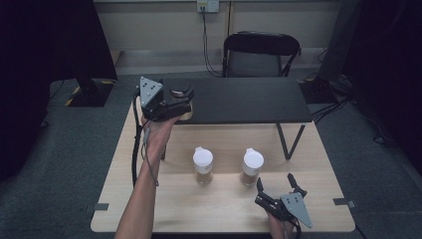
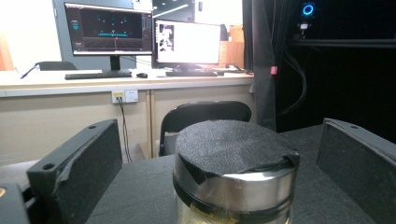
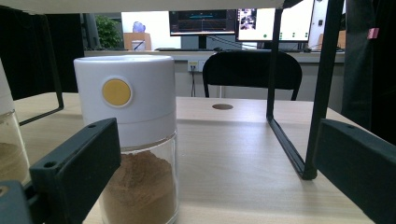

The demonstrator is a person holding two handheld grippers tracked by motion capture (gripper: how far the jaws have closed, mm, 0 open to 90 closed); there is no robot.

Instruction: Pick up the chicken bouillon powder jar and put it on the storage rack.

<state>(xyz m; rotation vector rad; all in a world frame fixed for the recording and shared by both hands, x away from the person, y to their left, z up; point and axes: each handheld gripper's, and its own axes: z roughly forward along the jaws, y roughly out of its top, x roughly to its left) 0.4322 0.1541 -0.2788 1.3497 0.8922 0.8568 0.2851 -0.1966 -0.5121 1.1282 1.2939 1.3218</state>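
A jar (image 2: 233, 182) with a black lid and a metal band stands on the black raised shelf (image 1: 239, 99) near its left end. My left gripper (image 2: 218, 135) straddles that jar with its jaws open, and a gap shows on each side. From above, the left gripper (image 1: 183, 99) sits over the jar (image 1: 187, 115). Two white-lidded jars of brown powder stand on the wooden table (image 1: 224, 209), one at centre (image 1: 203, 164) and one to its right (image 1: 253, 167). My right gripper (image 1: 275, 181) rests open near the front right, just short of the right jar (image 3: 126, 140), holding nothing.
The shelf's thin black metal leg (image 3: 322, 88) stands right of the white-lidded jar. A black chair (image 1: 259, 55) sits behind the table. A second powder jar (image 3: 7, 140) shows at the left edge of the right gripper view. Dark stands flank the table.
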